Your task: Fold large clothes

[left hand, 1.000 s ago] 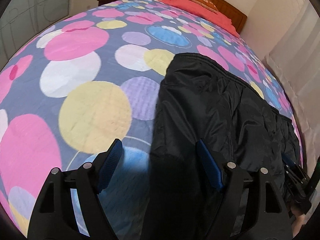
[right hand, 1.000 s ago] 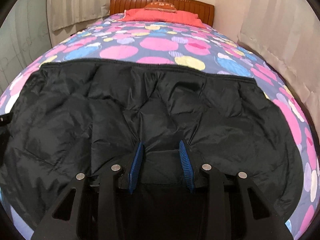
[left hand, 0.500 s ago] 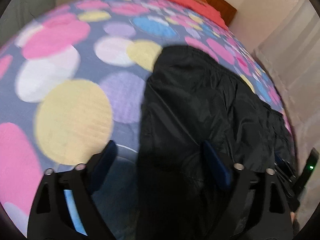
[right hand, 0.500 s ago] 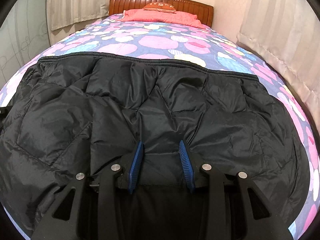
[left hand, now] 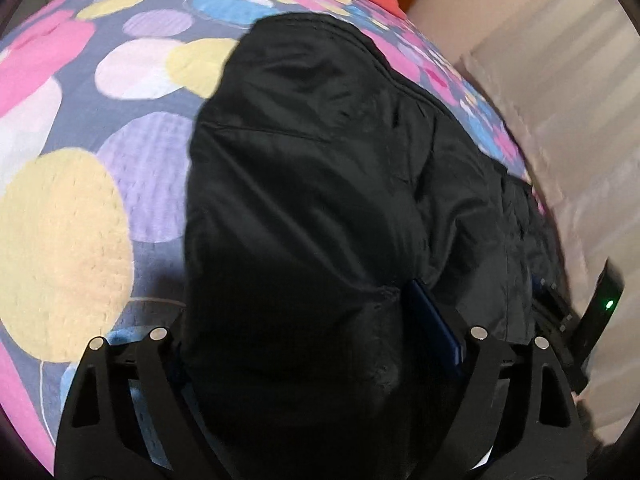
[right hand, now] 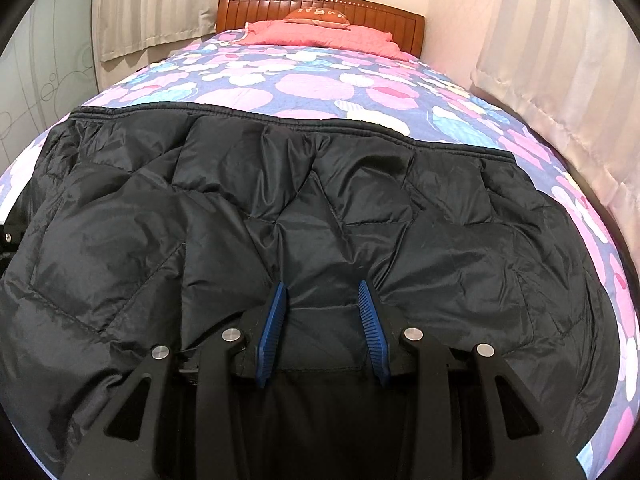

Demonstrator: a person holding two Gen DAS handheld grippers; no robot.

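Note:
A black puffer jacket (right hand: 320, 208) lies spread across the bed, its elastic hem toward the headboard. My right gripper (right hand: 322, 286) is shut on a fold of the jacket's near edge, and creases fan out from its blue pads (right hand: 370, 320). In the left wrist view the jacket's left end (left hand: 304, 184) bulges up between the jaws of my left gripper (left hand: 300, 308). Those jaws stand wide and are closing. One blue pad (left hand: 434, 320) lies against the fabric, while the other is hidden behind it.
A quilt (left hand: 68, 248) with coloured circles covers the bed (right hand: 332, 88). Red pillows (right hand: 320, 34) and a wooden headboard (right hand: 320, 6) are at the far end. Curtains (right hand: 560, 80) hang along the right side. The right gripper's body (left hand: 600, 312) shows a green light.
My left gripper has moved in and tipped down over the jacket's left end, so black fabric now fills the space between its jaws. The right gripper holds still.

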